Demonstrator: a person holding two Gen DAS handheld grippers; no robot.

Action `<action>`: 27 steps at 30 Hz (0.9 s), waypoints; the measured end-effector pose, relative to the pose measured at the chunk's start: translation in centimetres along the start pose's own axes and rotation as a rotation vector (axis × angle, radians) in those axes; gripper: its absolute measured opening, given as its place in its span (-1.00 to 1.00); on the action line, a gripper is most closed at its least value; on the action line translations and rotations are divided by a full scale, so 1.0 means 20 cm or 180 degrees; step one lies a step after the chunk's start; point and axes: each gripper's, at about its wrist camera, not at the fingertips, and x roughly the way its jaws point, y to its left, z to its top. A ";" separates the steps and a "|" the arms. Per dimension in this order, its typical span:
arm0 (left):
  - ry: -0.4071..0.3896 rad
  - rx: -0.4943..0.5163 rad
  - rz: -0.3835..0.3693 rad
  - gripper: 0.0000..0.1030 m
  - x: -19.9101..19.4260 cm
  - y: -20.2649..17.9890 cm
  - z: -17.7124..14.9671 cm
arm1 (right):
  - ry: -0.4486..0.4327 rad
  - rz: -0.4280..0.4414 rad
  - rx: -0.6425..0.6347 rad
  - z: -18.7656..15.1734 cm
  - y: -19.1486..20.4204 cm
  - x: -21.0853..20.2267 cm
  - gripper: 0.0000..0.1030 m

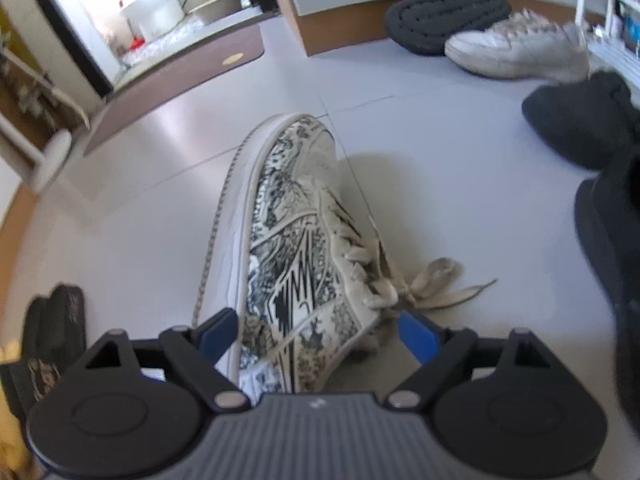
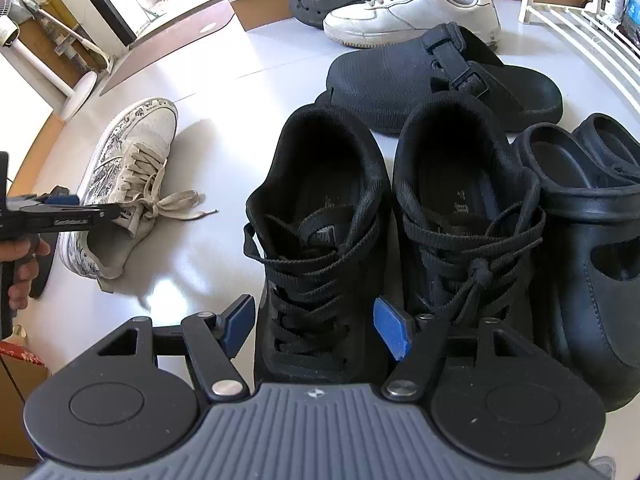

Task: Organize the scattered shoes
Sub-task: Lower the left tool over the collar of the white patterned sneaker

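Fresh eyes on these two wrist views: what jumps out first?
The black-and-white printed sneaker lying tipped on its side on the pale floor, laces trailing, with the left hand-held gripper open around its heel end. Then the pair of black lace-up sneakers standing side by side, the right hand-held gripper straddling the left-hand one. A white sneaker sits behind.

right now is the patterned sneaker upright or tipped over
Tipped. The patterned sneaker lies on its side on the floor, sole edge turned up, laces spilling sideways.
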 end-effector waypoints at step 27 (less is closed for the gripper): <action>-0.0195 -0.0231 0.0219 0.55 0.03 0.09 0.00 | 0.0016 -0.0034 -0.0040 -0.04 0.00 0.04 0.37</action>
